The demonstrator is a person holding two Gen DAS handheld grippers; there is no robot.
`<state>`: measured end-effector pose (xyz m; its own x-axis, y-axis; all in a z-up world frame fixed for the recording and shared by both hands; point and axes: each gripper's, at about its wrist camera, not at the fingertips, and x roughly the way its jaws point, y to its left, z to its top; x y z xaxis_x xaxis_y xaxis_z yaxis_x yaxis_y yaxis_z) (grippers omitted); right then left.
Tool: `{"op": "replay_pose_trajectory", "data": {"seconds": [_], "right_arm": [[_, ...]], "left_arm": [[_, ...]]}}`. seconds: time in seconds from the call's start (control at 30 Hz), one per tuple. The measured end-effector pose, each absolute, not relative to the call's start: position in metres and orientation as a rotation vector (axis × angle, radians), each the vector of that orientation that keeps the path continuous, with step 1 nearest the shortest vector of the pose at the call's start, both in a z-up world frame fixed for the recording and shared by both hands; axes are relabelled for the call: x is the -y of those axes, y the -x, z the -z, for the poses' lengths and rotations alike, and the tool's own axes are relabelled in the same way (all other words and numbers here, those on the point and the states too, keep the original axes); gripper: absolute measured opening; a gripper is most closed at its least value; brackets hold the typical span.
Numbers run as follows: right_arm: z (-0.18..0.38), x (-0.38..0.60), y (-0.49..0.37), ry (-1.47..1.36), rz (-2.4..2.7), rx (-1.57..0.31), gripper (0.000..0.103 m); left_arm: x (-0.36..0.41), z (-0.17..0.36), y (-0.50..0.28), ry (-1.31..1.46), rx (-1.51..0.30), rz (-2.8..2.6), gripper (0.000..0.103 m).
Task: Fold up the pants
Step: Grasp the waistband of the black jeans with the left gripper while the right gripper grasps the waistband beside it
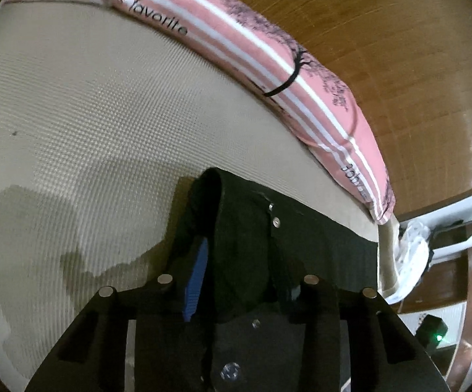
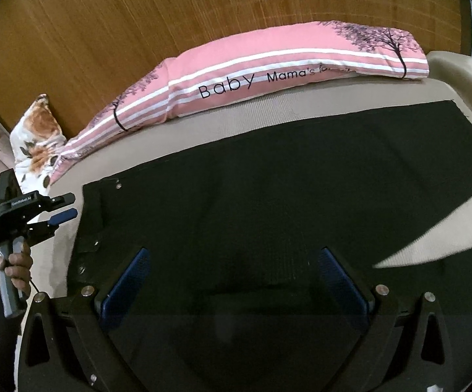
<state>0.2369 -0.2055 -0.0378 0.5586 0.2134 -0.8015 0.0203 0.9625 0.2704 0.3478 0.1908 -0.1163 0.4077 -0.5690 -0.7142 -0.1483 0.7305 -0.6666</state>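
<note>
Room: wood-panelled wall (image 2: 89,39) behind a bed (image 1: 82,124) with a beige textured cover; pink striped pillow (image 2: 268,68) along its far edge.
Pants: black pants (image 2: 285,189) spread flat across the bed, filling the frame's centre.
Left tool: left tool (image 1: 236,281) clamped on a raised fold of the pants' waistband.
Right tool: right tool (image 2: 232,277) spread wide above the fabric, holding nothing.
Edges: bare cover at upper left in the left wrist view.

Beige textured mattress (image 2: 268,114) bearing black pants (image 2: 268,196), w/ long pink striped pillow (image 2: 268,68) & floral cushion (image 2: 36,137) lying along headboard.
</note>
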Motion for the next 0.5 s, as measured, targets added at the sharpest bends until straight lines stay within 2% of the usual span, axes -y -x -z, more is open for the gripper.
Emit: {"op": "replay_pose_trajectory", "data": {"seconds": [0.27,0.5], "right_arm": [[0.049,0.197,-0.271,-0.248,-0.132,-0.979,0.102],[0.056,0.195,-0.308,-0.219,-0.178,-0.983,0.102]], "left_arm": [[-0.184,0.131,-0.369,0.723,-1.171,0.358,0.03],[-0.174,0.132,-0.388,0.713,-1.165,0.397,0.03]]}}
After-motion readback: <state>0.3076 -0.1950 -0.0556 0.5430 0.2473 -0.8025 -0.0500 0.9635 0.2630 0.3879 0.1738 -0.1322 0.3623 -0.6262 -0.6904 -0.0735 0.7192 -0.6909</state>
